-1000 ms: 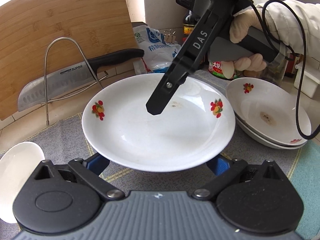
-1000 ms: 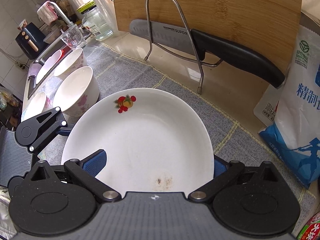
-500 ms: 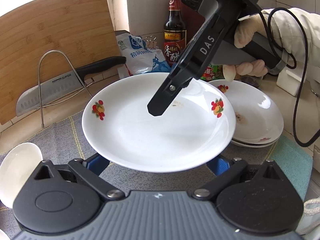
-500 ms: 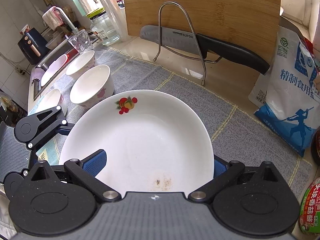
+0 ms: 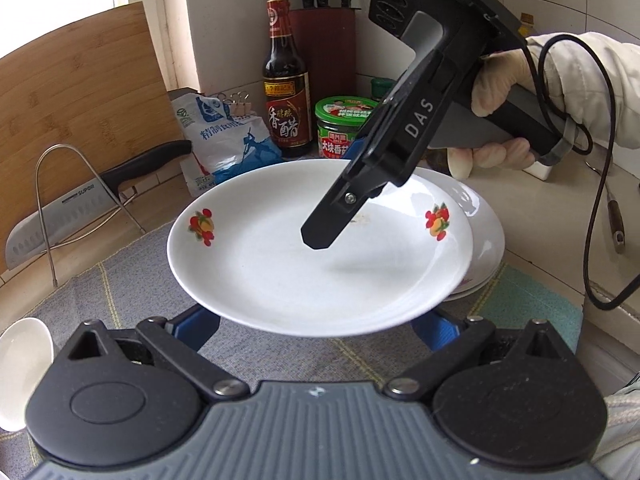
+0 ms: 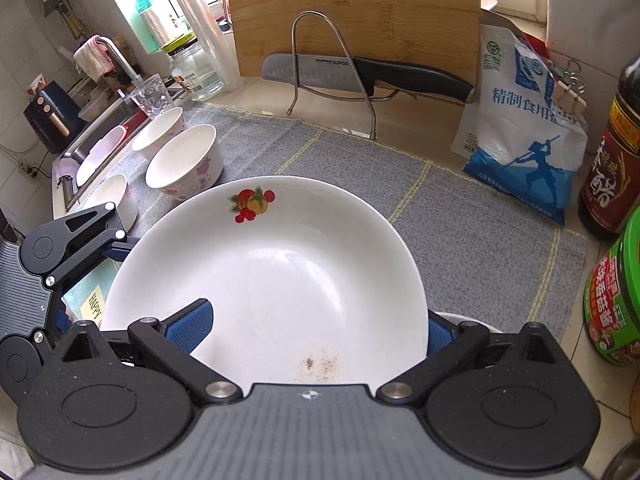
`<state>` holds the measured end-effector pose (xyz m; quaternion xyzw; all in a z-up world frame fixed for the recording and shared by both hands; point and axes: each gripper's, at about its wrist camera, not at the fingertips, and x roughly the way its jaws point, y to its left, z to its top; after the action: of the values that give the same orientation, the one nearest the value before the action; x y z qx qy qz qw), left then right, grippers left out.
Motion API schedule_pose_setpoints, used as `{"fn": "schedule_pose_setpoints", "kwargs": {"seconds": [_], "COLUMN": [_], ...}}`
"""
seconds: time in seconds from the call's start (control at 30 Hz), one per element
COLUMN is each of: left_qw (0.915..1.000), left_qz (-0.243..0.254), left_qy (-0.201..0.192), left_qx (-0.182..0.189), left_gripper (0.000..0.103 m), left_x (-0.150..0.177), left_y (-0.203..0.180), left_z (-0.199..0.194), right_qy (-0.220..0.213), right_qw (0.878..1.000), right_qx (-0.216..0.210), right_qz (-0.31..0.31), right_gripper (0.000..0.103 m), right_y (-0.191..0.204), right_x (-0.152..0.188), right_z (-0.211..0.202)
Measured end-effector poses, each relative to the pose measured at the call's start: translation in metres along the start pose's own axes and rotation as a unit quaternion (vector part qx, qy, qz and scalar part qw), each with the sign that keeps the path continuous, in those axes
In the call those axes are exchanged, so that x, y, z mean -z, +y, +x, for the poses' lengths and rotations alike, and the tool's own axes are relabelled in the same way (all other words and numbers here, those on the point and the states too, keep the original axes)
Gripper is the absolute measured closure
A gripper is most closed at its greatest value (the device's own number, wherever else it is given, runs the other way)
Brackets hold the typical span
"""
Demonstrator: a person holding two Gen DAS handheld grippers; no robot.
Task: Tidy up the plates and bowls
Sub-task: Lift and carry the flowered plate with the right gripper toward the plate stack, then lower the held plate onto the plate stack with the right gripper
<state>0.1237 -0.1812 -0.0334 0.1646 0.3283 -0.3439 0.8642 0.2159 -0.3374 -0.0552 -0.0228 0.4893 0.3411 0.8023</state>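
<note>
A white plate with fruit prints [image 5: 304, 256] [image 6: 280, 272] hangs in the air, held from both sides. My left gripper [image 5: 320, 324] has its blue pads under the plate's near rim; the plate hides the fingertips. My right gripper [image 6: 316, 324] grips the opposite rim, one finger [image 5: 344, 204] lying over the plate. In the left wrist view the plate hovers partly over a stack of matching plates [image 5: 484, 240]. Three white bowls [image 6: 184, 160] stand on the grey mat at left in the right wrist view.
A knife [image 6: 360, 74] rests in a wire rack before a wooden cutting board [image 6: 352, 12]. A salt bag [image 6: 520, 140], vinegar bottle [image 5: 286, 92] and green-lidded jar [image 5: 344, 128] stand at the back. A sink [image 6: 92, 152] lies far left. A cable [image 5: 596, 200] hangs at right.
Both grippers have carried the plate rightward, so that it now overlaps the stack of plates. The knife rack and cutting board have slid left in the left wrist view.
</note>
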Motion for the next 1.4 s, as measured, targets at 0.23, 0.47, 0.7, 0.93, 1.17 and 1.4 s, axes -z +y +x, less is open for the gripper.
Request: {"fn": "schedule_pose_setpoints", "kwargs": {"seconds": [0.23,0.47,0.7,0.93,1.17,1.4], "left_qw": [0.9995,0.9983,0.997,0.9962,0.9956,0.9947], "left_qz": [0.025,0.043,0.057,0.063,0.068,0.077], "left_qy": [0.003,0.007,0.018,0.027,0.031,0.036], "left_qx": [0.02,0.04,0.048,0.053,0.056,0.058], "left_gripper": [0.002,0.002,0.002,0.002,0.002,0.002], "left_x": [-0.004,-0.006,-0.007,-0.009,-0.01,-0.01], "left_y": [-0.015,-0.018,-0.019,-0.019,-0.017,-0.018], "left_z": [0.004,0.01,0.019,0.025,0.03,0.034], "right_qy": [-0.01,-0.015,-0.017,-0.02,-0.015,-0.018], "right_qw": [1.0,0.998,0.997,0.996,0.995,0.994], "right_qx": [0.012,0.025,0.028,0.029,0.037,0.044], "right_qz": [0.025,0.057,0.076,0.084,0.088,0.095], "right_gripper": [0.0,0.0,0.0,0.0,0.0,0.0], "right_y": [-0.006,-0.015,-0.025,-0.031,-0.033,-0.035], "right_x": [0.028,0.052,0.066,0.072,0.076,0.078], "right_z": [-0.017,-0.025,-0.024,-0.022,-0.019,-0.022]}}
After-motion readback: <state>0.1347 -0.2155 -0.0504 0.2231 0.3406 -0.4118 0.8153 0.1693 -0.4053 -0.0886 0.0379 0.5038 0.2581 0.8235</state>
